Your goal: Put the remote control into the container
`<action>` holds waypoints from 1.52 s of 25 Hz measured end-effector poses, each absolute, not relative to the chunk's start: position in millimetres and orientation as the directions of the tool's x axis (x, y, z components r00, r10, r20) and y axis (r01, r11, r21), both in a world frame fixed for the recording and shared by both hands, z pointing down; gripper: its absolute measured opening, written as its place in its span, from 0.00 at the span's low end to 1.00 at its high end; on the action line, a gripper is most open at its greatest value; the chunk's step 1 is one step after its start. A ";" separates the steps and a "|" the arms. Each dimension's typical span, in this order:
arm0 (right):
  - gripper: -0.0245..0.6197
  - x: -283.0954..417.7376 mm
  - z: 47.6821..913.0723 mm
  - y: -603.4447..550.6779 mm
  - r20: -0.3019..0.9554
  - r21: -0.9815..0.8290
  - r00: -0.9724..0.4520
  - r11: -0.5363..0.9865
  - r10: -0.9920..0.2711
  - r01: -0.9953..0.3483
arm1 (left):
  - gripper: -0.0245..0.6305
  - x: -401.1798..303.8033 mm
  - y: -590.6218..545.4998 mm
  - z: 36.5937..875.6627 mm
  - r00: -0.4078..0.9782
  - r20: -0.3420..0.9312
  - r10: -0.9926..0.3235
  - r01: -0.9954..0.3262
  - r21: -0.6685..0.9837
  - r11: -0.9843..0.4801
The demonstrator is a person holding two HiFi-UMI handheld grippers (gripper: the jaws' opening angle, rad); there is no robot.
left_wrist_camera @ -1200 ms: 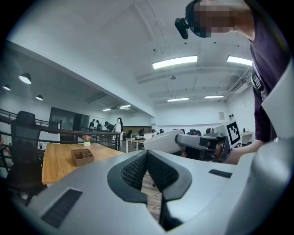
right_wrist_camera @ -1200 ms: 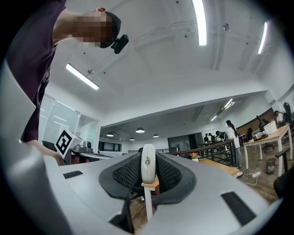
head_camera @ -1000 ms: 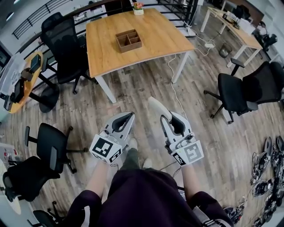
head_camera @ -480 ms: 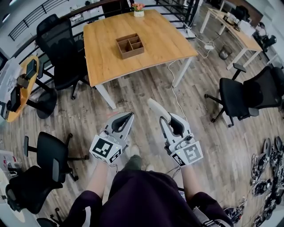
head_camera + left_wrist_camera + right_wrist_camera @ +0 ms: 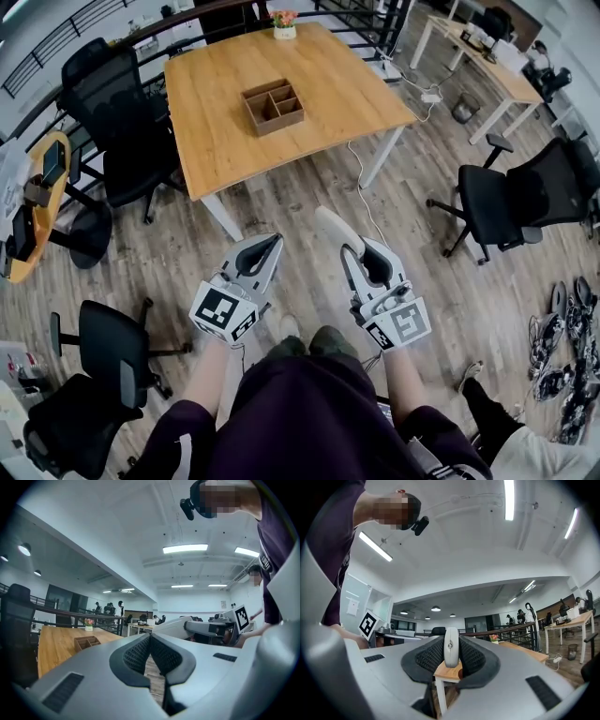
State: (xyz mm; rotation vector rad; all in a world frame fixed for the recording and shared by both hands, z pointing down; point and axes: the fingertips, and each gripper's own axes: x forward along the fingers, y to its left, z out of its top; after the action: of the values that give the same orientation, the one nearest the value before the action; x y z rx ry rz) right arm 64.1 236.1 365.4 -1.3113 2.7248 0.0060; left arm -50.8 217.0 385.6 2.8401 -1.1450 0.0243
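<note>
A white remote control (image 5: pixel 335 229) sticks out forward from my right gripper (image 5: pixel 359 257), whose jaws are shut on it; in the right gripper view the remote control (image 5: pixel 451 647) stands edge-on between the black pads. My left gripper (image 5: pixel 265 253) is shut with nothing in it, its pads (image 5: pixel 151 652) pressed together. Both grippers hang over the wooden floor, well short of the table. The container, a brown wooden box with compartments (image 5: pixel 273 103), sits on the wooden table (image 5: pixel 225 131) far ahead; it also shows small as the box (image 5: pixel 86 642) in the left gripper view.
Black office chairs stand left (image 5: pixel 111 103), lower left (image 5: pixel 112 342) and right (image 5: pixel 511 202) of my path. A white cable (image 5: pixel 361 183) runs along the floor by the table leg. A flower pot (image 5: pixel 284 22) stands at the table's far edge. Shoes (image 5: pixel 562 347) lie at right.
The whole scene has slid toward me: the table and box sit a little lower and nearer in the head view. Both grippers keep their pose, the remote still held.
</note>
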 end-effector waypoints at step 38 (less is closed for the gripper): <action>0.20 133.7 370.2 0.0 -0.148 -0.096 -0.671 0.686 -0.726 -0.721 | 0.06 11.0 -1.7 376.8 0.643 0.089 -0.760 -0.764 0.015 -0.645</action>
State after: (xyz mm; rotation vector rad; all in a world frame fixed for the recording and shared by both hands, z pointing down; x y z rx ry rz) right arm 133.7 0.0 370.2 -1.1789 2.7224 -0.0444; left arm 11.0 -1.7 376.8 2.8011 -1.3007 0.1158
